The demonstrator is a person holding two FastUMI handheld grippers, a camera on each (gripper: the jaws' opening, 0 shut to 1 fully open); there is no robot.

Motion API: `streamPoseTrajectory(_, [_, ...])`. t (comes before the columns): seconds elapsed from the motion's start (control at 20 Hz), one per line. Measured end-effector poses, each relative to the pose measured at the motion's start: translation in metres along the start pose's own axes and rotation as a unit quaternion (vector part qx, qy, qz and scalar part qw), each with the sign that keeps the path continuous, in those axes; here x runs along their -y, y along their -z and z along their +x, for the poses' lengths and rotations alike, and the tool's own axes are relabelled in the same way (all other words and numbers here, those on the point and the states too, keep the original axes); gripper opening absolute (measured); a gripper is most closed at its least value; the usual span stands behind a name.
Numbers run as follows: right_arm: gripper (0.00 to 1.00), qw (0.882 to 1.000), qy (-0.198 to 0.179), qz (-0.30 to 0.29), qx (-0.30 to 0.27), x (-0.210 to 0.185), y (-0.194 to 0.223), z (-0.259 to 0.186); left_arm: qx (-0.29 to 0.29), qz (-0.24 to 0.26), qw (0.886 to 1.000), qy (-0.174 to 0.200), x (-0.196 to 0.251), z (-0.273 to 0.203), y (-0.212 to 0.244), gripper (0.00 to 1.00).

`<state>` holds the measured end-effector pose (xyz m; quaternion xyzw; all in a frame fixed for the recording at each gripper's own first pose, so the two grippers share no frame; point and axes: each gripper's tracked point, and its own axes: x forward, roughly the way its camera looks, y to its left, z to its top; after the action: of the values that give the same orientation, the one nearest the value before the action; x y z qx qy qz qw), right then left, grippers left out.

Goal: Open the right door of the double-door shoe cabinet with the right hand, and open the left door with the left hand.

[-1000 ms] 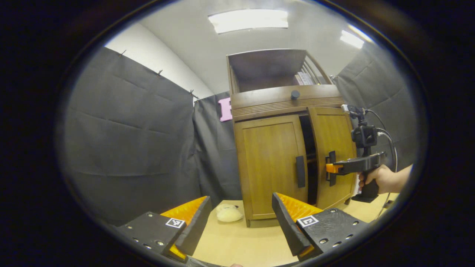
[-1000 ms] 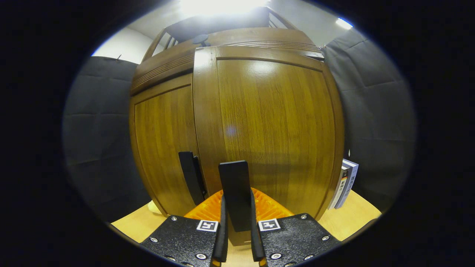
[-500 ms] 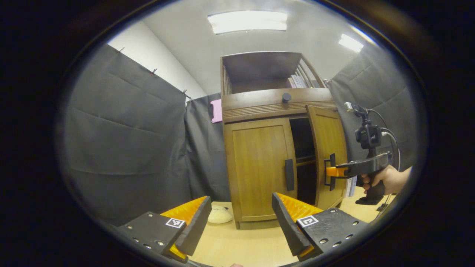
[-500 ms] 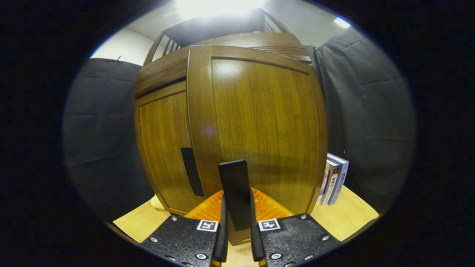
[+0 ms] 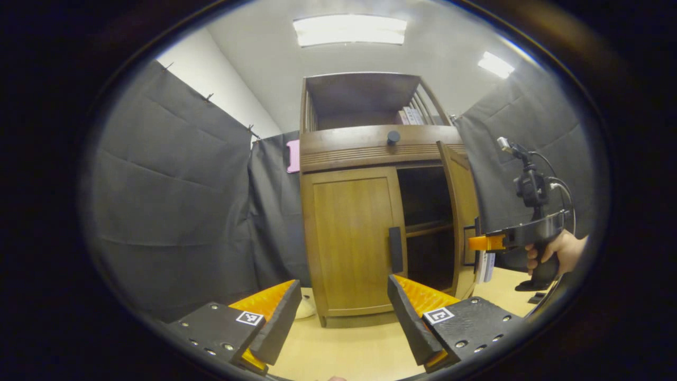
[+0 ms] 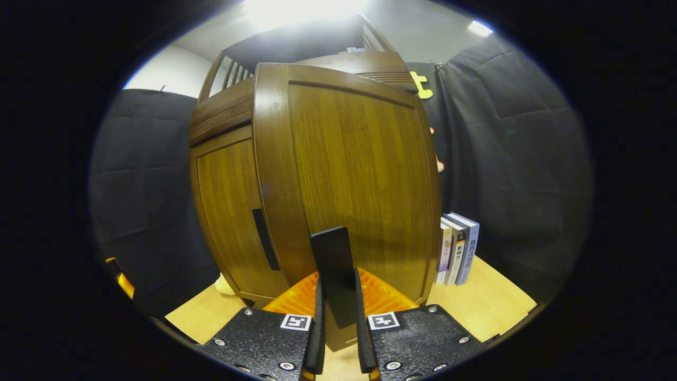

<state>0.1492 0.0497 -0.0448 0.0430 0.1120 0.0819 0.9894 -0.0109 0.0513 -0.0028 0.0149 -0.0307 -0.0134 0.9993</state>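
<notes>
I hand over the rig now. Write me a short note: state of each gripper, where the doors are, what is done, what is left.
Right gripper: shut on the right door handle, door held wide open.
Left gripper: open, holds nothing, in front of the cabinet and short of the left door handle.
Right door: swung out, dark shelves showing behind it.
Left door: closed.
Done: right door opened.
Left: bring the left gripper to the left door handle, grip it, pull that door open.

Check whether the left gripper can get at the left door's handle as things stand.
Probably yes: the left gripper is open and faces the closed left door; nothing lies between it and the handle.
</notes>
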Motion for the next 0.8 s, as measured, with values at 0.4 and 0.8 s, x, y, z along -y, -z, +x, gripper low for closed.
streamPoseTrajectory(0.4, [0.23,1.0,0.024,0.017,-0.003,0.018,0.001,-0.017,-0.002,-0.015,0.999,0.04,0.009,-0.003,0.001,0.94])
streamPoseTrajectory(0.8, [0.24,0.998,0.053,0.024,0.013,0.041,-0.003,-0.03,-0.003,-0.025,0.997,0.076,0.015,0.002,0.003,0.93])
